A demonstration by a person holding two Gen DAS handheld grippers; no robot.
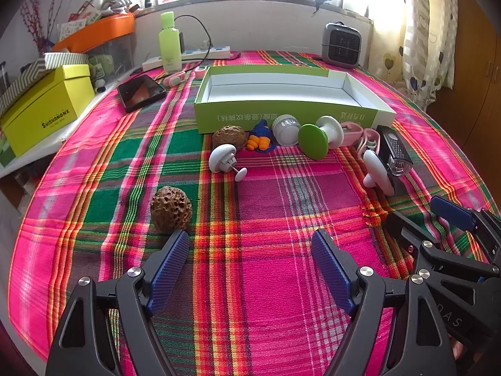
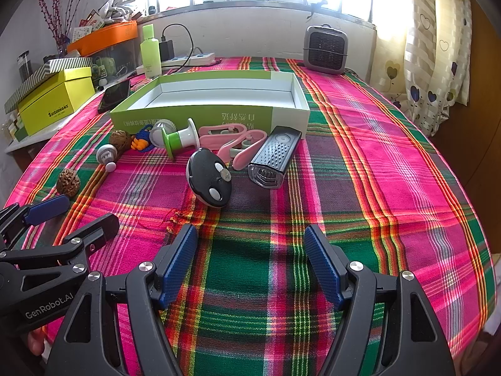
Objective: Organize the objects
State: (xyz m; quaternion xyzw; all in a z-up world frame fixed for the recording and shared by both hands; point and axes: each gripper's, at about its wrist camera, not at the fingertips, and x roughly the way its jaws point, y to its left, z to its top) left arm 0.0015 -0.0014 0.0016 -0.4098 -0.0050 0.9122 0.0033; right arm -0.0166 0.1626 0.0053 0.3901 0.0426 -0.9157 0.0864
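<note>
An empty green and white box (image 1: 281,111) (image 2: 200,116) lies open on the plaid cloth. In front of it lie two walnuts (image 1: 170,209) (image 1: 228,137), a white plug (image 1: 223,158), a blue and orange knitted toy (image 1: 260,138), a white jar (image 1: 285,129), a green and white stopper (image 1: 316,138) (image 2: 180,138), pink clips (image 2: 231,142), a black bike light (image 2: 275,156) and a black oval remote (image 2: 209,181). My left gripper (image 1: 250,264) is open and empty, just right of the near walnut. My right gripper (image 2: 250,261) is open and empty, short of the remote.
A yellow box (image 1: 43,109), an orange tray (image 1: 100,31), a green bottle (image 1: 169,42), a power strip (image 1: 188,56) and a phone (image 1: 141,92) stand at the back left. A grey heater (image 1: 341,45) stands at the back right. A curtain (image 2: 438,47) hangs on the right.
</note>
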